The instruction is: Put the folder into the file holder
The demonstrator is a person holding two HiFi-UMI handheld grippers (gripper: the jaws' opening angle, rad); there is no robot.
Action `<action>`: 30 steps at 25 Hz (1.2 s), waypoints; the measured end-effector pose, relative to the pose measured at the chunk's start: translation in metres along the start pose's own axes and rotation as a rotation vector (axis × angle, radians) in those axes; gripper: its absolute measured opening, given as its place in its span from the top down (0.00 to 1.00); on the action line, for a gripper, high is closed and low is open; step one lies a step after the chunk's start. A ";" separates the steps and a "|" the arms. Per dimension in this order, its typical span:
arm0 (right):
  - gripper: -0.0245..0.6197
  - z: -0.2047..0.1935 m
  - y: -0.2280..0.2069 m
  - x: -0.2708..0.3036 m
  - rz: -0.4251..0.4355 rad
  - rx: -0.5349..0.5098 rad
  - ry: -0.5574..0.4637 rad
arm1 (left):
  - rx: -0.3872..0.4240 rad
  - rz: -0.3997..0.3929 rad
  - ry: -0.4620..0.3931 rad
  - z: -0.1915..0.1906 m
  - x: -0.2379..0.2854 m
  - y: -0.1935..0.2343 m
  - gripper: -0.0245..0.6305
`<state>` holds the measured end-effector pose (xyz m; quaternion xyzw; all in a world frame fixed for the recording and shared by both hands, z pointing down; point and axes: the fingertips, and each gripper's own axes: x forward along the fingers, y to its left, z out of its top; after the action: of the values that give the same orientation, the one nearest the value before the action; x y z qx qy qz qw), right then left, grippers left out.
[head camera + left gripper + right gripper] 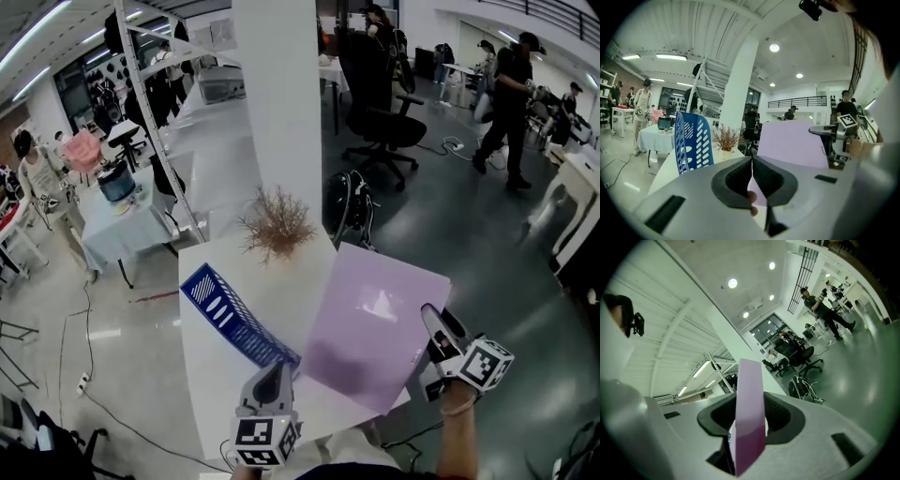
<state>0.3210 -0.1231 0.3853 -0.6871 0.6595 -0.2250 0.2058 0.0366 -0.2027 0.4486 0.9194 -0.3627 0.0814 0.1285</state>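
Two claws hold the folder (375,323) above the counter (291,286): the left claw (277,372) is pinched tight on one corner, and the right claw (433,321) is closed on the opposite edge. The holder (230,314) sits just ahead and left of the left claw. The folder should probably be turned edge-down, led in by the left claw's corner, with both grips firm until it is inside.

The folder (375,323) is pale lilac, the file holder (234,319) blue with slotted cut-outs (stripes and ovals), the bench (281,292) white, the dried plant (277,223) rusty brown.
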 end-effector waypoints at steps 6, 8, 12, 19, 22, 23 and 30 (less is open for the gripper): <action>0.71 0.015 0.021 -0.009 -0.003 -0.029 -0.055 | -0.006 -0.031 0.017 -0.001 -0.006 0.002 0.95; 0.71 0.017 0.029 -0.012 -0.005 -0.042 -0.066 | -0.001 -0.030 -0.001 0.001 -0.007 0.008 0.95; 0.71 0.019 0.040 -0.017 -0.006 -0.063 -0.093 | 0.002 -0.039 -0.010 0.000 -0.009 0.016 0.95; 0.71 0.021 0.062 -0.025 -0.018 -0.105 -0.127 | 0.000 -0.074 0.014 0.000 -0.020 0.023 0.96; 0.71 0.020 0.070 -0.026 -0.026 -0.126 -0.131 | 0.011 -0.071 -0.009 0.000 -0.023 0.030 0.95; 0.71 0.020 0.073 -0.027 -0.029 -0.133 -0.132 | 0.013 -0.072 -0.014 0.001 -0.024 0.031 0.95; 0.71 0.020 0.090 -0.039 -0.046 -0.156 -0.164 | 0.019 -0.100 -0.013 0.002 -0.033 0.035 0.96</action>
<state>0.2589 -0.0885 0.3153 -0.7320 0.6401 -0.1208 0.1995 -0.0111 -0.2066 0.4452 0.9380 -0.3165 0.0725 0.1211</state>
